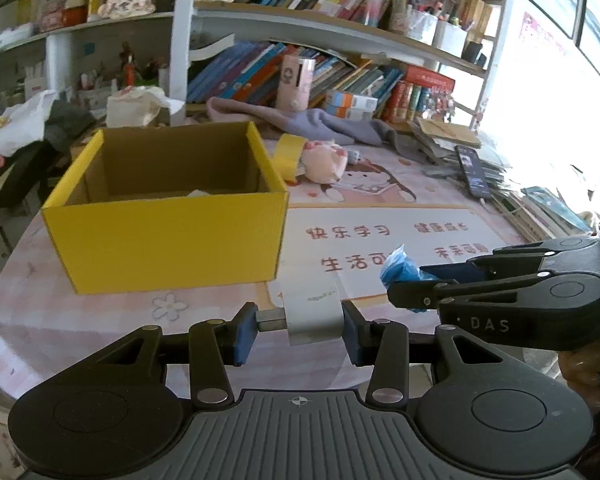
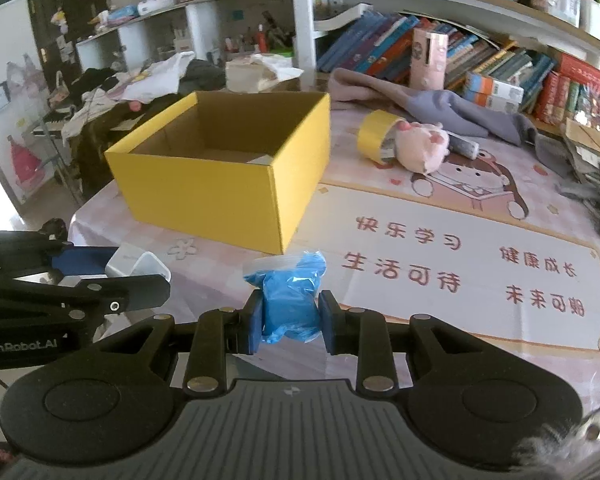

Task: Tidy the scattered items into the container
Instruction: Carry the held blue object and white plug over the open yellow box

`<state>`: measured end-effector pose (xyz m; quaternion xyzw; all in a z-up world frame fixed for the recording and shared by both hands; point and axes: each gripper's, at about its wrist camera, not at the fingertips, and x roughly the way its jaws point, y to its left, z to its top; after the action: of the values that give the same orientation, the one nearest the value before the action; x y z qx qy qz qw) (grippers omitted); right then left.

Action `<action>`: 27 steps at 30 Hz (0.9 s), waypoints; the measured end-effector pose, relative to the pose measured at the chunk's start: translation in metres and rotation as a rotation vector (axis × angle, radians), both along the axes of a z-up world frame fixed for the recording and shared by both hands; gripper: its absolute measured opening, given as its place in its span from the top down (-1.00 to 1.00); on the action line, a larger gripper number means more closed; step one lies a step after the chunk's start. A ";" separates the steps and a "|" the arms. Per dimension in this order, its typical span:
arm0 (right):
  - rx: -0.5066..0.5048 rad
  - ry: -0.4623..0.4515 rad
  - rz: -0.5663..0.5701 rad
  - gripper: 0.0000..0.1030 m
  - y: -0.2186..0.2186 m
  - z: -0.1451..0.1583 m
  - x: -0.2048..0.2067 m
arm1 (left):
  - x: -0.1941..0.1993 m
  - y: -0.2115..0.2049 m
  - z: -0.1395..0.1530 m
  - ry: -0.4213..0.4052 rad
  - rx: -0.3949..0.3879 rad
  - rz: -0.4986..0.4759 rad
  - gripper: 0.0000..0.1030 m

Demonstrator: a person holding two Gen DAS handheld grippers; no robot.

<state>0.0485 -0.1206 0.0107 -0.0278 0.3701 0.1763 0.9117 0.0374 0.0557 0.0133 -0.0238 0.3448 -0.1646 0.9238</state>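
Observation:
An open yellow cardboard box [image 1: 168,236] stands on the table, also in the right wrist view [image 2: 220,196]; something pale lies at its bottom. My left gripper [image 1: 300,324] is shut on a white charger block [image 1: 312,312] with metal prongs, held just in front of the box; the charger also shows in the right wrist view [image 2: 138,266]. My right gripper [image 2: 288,320] is shut on a blue plastic bag bundle [image 2: 288,300], seen too in the left wrist view [image 1: 400,270]. A yellow tape roll [image 2: 374,136] and a pink plush pig [image 2: 420,146] lie behind the box's right side.
A grey-purple cloth [image 2: 440,108] and a pink tube [image 2: 430,60] lie by the bookshelf. A phone [image 1: 474,172] rests on stacked papers at the right. A printed pink mat [image 2: 460,256] covers the table. Clutter sits left of the table.

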 end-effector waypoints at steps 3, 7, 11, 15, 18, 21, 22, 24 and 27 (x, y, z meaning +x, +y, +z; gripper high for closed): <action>-0.001 -0.003 0.017 0.48 0.005 0.001 0.000 | -0.002 0.006 0.000 -0.002 -0.003 0.020 0.18; 0.001 -0.007 0.034 0.48 0.011 0.002 0.000 | -0.004 0.012 0.001 -0.004 -0.003 0.039 0.18; 0.002 -0.011 0.054 0.48 0.017 0.003 0.000 | -0.006 0.018 0.001 -0.002 -0.003 0.054 0.18; 0.002 -0.008 0.071 0.48 0.023 0.003 0.000 | -0.009 0.024 0.002 -0.004 -0.004 0.070 0.18; -0.001 -0.008 0.092 0.48 0.030 0.003 0.000 | -0.011 0.028 0.003 -0.004 -0.008 0.087 0.18; -0.007 -0.002 0.120 0.48 0.037 0.004 0.000 | -0.013 0.032 0.004 -0.004 -0.015 0.107 0.18; -0.009 -0.001 0.130 0.48 0.039 0.005 0.000 | -0.013 0.033 0.005 -0.006 -0.017 0.113 0.18; -0.016 -0.007 0.152 0.48 0.043 0.007 0.000 | -0.013 0.035 0.005 -0.006 -0.022 0.122 0.18; -0.024 -0.006 0.180 0.48 0.048 0.007 0.002 | -0.012 0.037 0.003 0.004 -0.029 0.137 0.18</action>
<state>0.0504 -0.0723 0.0176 -0.0727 0.3656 0.2530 0.8928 0.0256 0.0929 0.0158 -0.0609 0.3420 -0.1060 0.9317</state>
